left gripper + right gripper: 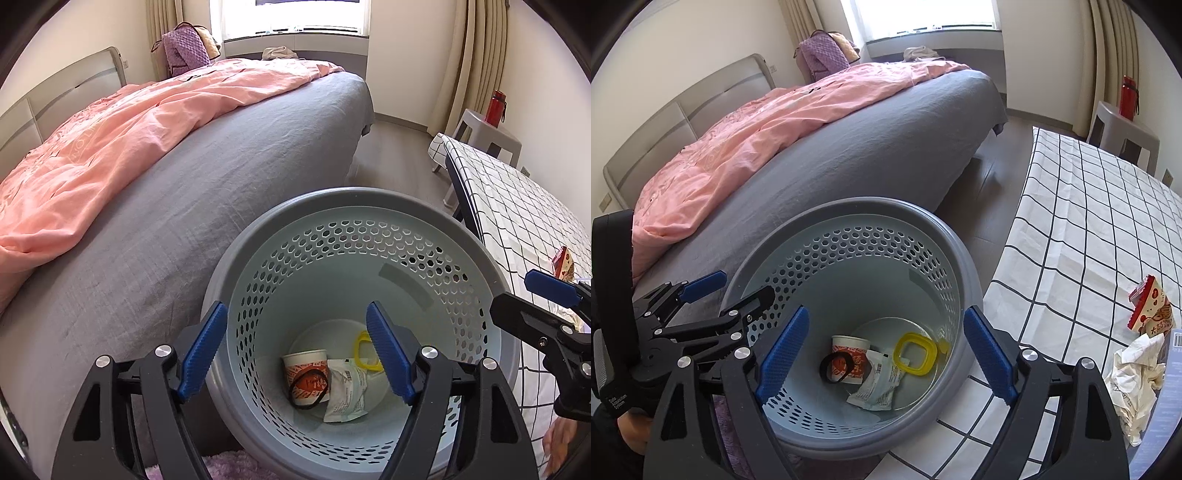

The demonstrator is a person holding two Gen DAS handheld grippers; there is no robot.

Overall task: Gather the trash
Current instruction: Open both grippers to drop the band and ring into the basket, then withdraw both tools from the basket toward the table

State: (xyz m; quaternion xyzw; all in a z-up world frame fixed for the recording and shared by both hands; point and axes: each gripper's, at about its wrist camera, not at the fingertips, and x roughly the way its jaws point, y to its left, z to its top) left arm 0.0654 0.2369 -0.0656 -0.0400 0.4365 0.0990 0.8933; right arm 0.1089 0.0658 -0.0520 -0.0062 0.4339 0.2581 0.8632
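Observation:
A grey perforated bin [354,194] [849,203] stands between the bed and the table. On its bottom lie a paper cup [304,365] [849,349], a black band [306,406] [822,369], a white wrapper [347,391] [879,384] and a yellow ring lid [360,350] [899,354]. My left gripper [296,306] [748,284] hangs open above the bin's left side with nothing between its fingers. My right gripper [886,310] [511,297] is open over the bin too, also without anything in it. A red-and-white carton [1152,306] and crumpled paper [1137,376] lie on the table.
The bed [868,147], with a grey sheet and a pink duvet, runs along the left. A table with a checked cloth [1089,221] is on the right. Behind it a grey stool [1123,129] carries a red bottle [1128,96]. A purple rug [229,465] lies by the bin.

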